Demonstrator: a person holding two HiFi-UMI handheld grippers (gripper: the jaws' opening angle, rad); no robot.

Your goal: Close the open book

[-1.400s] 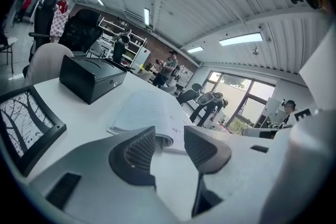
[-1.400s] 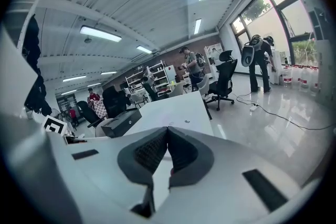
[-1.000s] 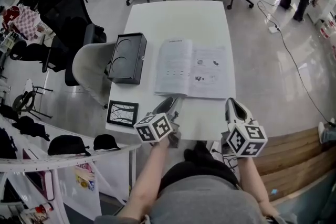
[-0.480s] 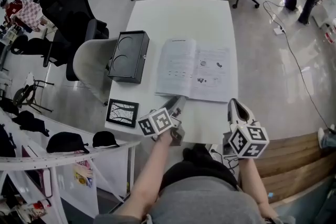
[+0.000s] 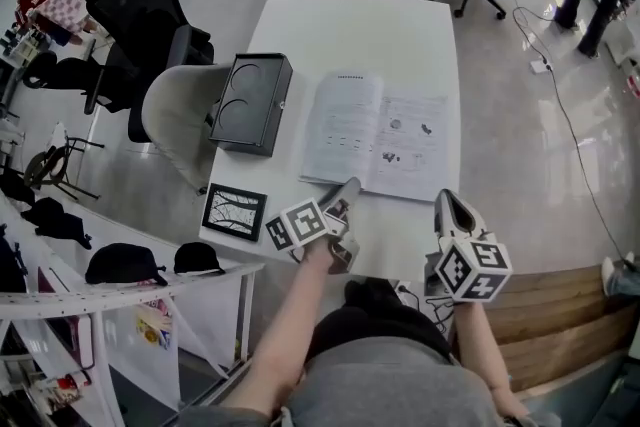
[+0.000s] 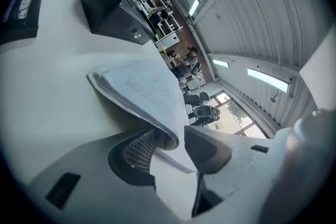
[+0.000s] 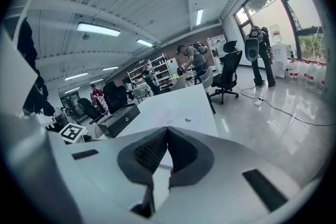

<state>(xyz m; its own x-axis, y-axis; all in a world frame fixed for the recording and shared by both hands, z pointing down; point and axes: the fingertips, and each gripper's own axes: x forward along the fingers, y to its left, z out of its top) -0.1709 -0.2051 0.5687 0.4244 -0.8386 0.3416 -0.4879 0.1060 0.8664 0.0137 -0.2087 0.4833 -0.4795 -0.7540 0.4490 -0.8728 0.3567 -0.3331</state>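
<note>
We straddle the book's near page corner with the left gripper, jaws apart, ready to fold it over; our right gripper, jaws together, hangs spare.

On the white table, a black box sits at nine o'clock, a framed picture at seven o'clock.

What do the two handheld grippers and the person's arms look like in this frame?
Both the left gripper and right gripper are pale grey, smooth, tapering shells. Their jaws carry dark cross-hatched pads in black recesses. Each bears a white cube printed with black square markers. No cables show. The forearms are bare, no sleeves in view; the clothing is grey.
</note>
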